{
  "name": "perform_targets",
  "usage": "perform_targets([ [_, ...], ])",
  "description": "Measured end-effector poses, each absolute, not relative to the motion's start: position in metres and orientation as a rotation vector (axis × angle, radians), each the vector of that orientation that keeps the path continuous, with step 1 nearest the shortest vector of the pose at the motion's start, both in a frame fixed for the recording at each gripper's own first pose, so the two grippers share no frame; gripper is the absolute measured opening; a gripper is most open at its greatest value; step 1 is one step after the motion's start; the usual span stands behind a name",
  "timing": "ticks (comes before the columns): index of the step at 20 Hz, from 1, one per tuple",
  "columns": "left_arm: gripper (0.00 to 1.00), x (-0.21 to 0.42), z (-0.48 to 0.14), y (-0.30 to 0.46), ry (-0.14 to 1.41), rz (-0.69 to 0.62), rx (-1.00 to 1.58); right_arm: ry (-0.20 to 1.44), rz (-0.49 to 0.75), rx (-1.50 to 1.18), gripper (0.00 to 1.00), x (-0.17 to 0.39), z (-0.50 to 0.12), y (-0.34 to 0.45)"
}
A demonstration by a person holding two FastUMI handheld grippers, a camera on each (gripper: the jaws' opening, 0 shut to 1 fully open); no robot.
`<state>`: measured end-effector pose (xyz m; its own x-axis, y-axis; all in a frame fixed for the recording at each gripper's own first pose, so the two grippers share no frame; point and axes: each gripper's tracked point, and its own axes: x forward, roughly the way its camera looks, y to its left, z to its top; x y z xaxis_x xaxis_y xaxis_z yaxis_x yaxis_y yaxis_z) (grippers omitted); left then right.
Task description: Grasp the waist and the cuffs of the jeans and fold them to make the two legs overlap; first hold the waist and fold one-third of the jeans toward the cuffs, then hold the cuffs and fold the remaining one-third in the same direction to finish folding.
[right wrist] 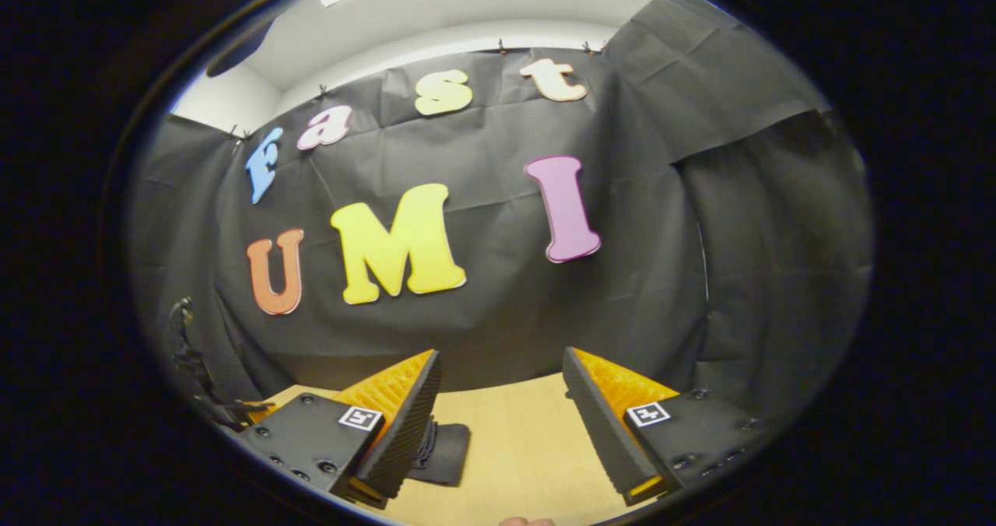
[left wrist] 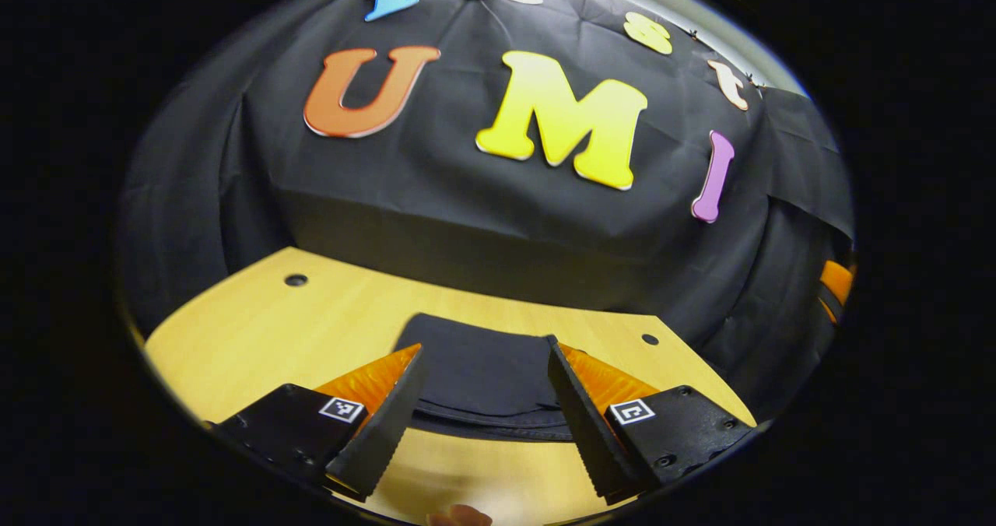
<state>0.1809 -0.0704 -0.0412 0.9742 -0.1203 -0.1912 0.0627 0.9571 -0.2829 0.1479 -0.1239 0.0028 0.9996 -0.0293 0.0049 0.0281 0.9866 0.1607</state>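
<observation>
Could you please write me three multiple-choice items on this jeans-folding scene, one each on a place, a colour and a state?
1. In the left gripper view, where do the jeans lie?
A. On the table, ahead between the jaws
B. Hanging on the booth wall
C. Lifted clear of the table in both grippers

2. What colour are the jeans?
A. Bright yellow
B. Black or very dark
C. White

3. How do the jaws of the left gripper and right gripper stand?
A. Both shut on the jeans
B. Left shut, right open
C. Both open, holding nothing

Answers:
1 A, the dark bundle rests flat on the wooden top, seen in the gap between the fingers.
2 B, the cloth reads near-black against the light wood, also in the right gripper view.
3 C, each view shows a wide gap between the fingers with nothing pressed in it.
</observation>
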Motion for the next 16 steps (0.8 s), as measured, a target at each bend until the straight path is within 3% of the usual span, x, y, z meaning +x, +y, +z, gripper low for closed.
perform_targets([
  [8,0.98,0.082,0.023,0.002,0.000,-0.046,-0.131,-0.019,0.030,0.109,0.98,0.100,0.013,-0.021],
  [16,0.98,0.021,0.014,0.011,0.023,-0.086,-0.130,0.003,0.075,0.050,0.98,0.040,-0.002,0.028],
])
